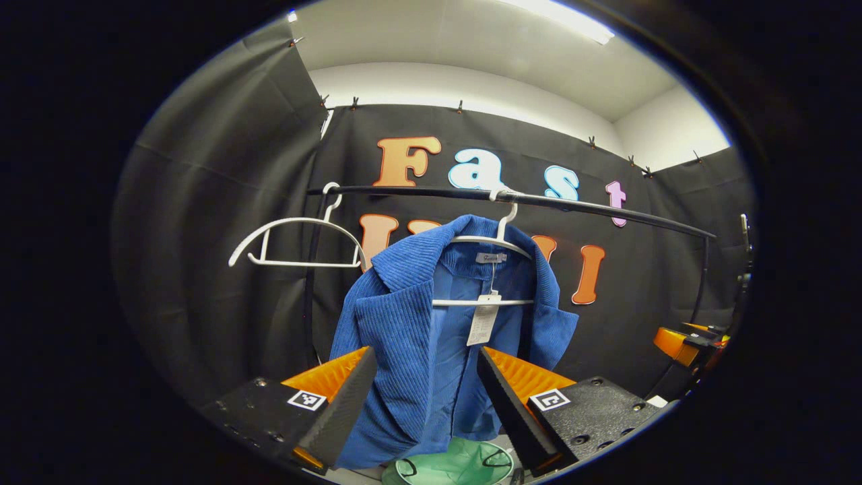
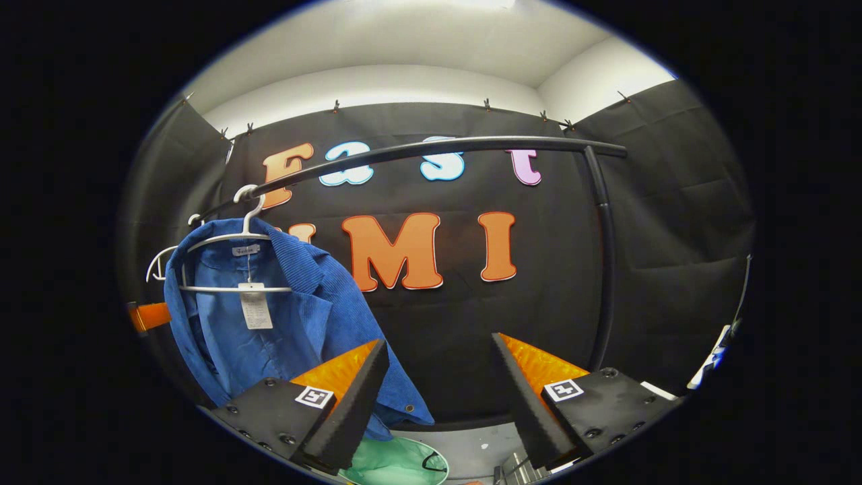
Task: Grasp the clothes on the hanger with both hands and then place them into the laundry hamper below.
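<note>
A: Where is the blue corduroy jacket (image 1: 431,323) being kept?
B: On a white plastic hanger (image 1: 495,246) on the black rail (image 1: 512,199); the green mesh hamper (image 1: 454,465) is lying below.
A: And the grippers?
B: The left gripper (image 1: 424,397) is being held released near the jacket; the right gripper (image 2: 438,397) likewise, to its right.

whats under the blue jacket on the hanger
Below the blue jacket sits the green laundry hamper, open at the top. Its lower part is out of view, and the jacket's hem covers part of its rim.

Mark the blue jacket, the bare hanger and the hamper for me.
blue jacket (image 1: 397,337), left gripper view, on its ribbed front panel.
bare white hanger (image 1: 296,222), left gripper view, on its upper arm.
green hamper (image 1: 458,465), left gripper view, on its inner mesh wall.
</note>
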`<state>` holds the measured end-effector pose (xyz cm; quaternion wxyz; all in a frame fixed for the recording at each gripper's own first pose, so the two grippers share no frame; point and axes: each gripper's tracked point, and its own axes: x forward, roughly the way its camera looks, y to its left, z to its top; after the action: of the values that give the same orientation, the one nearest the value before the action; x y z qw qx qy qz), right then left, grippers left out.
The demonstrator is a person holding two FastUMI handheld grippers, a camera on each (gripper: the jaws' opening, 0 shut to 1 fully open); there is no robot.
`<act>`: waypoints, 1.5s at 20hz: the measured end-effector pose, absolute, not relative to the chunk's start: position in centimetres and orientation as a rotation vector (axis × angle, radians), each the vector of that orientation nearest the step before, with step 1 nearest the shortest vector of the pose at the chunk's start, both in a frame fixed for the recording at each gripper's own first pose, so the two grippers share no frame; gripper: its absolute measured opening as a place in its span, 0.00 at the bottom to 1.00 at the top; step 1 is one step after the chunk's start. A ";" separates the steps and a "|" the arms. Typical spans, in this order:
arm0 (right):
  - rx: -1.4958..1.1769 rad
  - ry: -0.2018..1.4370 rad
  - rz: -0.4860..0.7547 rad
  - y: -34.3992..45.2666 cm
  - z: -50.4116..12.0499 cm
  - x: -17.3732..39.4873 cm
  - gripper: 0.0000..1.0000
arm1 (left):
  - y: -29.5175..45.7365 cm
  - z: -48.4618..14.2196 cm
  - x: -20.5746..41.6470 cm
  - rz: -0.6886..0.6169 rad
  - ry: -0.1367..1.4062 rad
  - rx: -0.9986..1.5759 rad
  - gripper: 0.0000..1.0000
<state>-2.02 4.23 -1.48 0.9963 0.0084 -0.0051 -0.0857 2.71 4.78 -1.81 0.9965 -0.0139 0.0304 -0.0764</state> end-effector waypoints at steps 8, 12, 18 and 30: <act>0.019 0.031 -0.094 9.8 -2.9 -0.4 0.98 | 5.2 -3.1 4.4 -0.186 0.073 -0.005 0.92; 0.024 0.045 -0.031 12.5 -3.2 0.8 0.90 | 5.7 -3.4 5.6 -0.164 0.061 0.019 0.95; 0.018 0.059 0.043 15.6 -3.7 2.2 0.90 | 7.3 -4.9 7.3 -0.113 0.089 0.026 0.95; 0.039 0.097 0.102 17.8 -5.8 7.4 0.89 | 7.8 -5.3 8.3 -0.110 0.091 0.034 0.89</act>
<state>7.36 17.84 -5.80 0.9973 0.0197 0.0483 0.0511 8.27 7.83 -5.28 0.9973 0.0171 0.0455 -0.0550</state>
